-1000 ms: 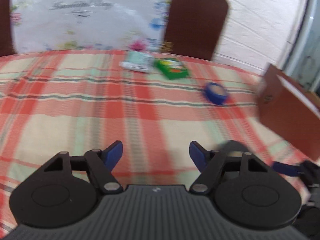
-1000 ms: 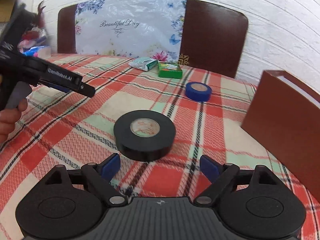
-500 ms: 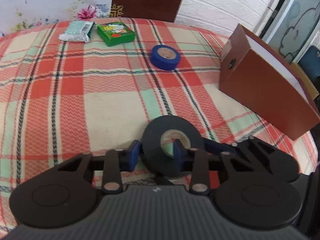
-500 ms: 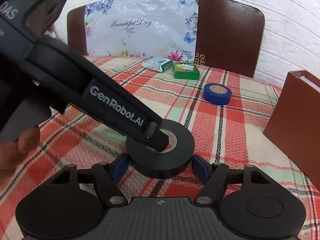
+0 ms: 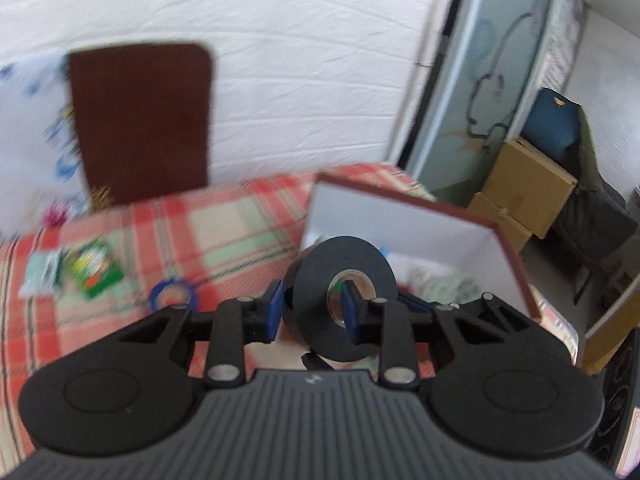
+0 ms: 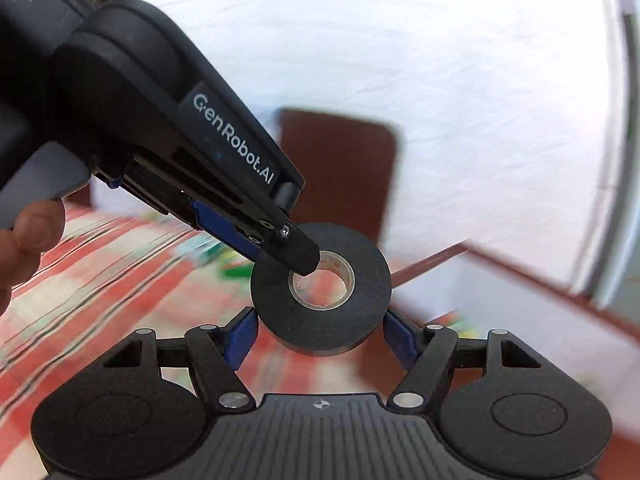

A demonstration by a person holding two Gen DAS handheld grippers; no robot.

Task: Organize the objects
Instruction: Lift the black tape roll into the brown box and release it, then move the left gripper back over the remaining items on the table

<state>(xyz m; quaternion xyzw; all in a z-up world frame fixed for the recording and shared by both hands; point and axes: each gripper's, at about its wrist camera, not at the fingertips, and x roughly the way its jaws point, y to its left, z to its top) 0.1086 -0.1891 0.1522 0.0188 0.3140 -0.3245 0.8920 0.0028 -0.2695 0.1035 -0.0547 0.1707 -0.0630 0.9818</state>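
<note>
The black tape roll (image 5: 320, 276) hangs in the air, held by both grippers. My left gripper (image 5: 311, 308) has one blue pad inside the core and the other on the outer rim; its jaws are still closing on the roll's wall. In the right wrist view the roll (image 6: 360, 280) sits flat between the pads of my right gripper (image 6: 320, 336), which press its two sides. The left gripper's upper finger (image 6: 298, 248) reaches into the core from the upper left. Just behind the roll stands the open brown box (image 5: 400, 228) with white inner walls.
A blue tape roll (image 5: 174, 294), a green packet (image 5: 94, 268) and a pale packet (image 5: 40, 276) lie on the plaid tablecloth (image 5: 224, 232). Blurred items lie inside the box. A brown chair back (image 5: 140, 120) stands behind the table, cardboard boxes (image 5: 528, 188) at the right. A hand (image 6: 24, 240) grips the left handle.
Both grippers have lifted the black tape roll off the table and carried it to the right, up to the open brown box. The left jaws have tightened on the roll's wall.
</note>
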